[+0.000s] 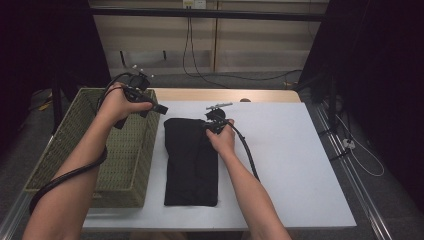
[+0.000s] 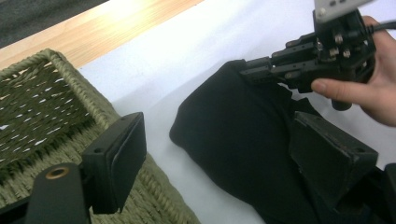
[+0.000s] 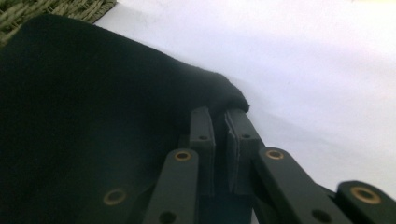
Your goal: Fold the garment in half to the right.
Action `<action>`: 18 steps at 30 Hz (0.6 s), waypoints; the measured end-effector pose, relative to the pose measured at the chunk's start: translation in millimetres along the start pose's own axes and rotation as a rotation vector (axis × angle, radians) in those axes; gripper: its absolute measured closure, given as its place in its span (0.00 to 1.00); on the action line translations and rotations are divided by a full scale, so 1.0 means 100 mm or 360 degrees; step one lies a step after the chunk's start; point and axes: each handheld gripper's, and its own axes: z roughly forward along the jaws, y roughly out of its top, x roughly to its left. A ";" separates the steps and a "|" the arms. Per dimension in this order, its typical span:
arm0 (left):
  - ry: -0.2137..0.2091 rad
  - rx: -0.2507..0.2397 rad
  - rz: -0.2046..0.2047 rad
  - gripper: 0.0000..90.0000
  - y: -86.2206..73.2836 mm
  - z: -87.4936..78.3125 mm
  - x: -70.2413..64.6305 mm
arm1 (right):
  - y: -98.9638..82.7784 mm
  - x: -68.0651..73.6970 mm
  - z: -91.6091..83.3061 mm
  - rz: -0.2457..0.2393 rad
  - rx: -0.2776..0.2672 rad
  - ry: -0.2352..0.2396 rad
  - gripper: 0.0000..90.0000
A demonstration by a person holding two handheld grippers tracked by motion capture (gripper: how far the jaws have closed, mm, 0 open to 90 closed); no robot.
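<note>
The room is dim, and the far left and right sides of the high view are almost black. Light falls from above onto the white tabletop (image 1: 280,150), which looks bright and a bit washed out near its far edge in the gripper views. The black cloth (image 1: 190,160) is so dark that its folds hardly show. The near jaws look soft and blurry. The basket (image 1: 85,150) has a shadowy inside.
</note>
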 end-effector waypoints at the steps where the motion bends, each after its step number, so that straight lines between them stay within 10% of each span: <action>1: -0.0003 0.0000 -0.0002 0.21 0.00 0.00 -0.01 | 0.00 0.01 -0.02 -0.0018 -0.0010 -0.0015 0.93; 18: -0.0083 -0.0010 0.0065 0.21 0.03 0.16 -0.31 | -0.16 -0.76 -0.75 0.0187 -0.0179 -0.0253 0.94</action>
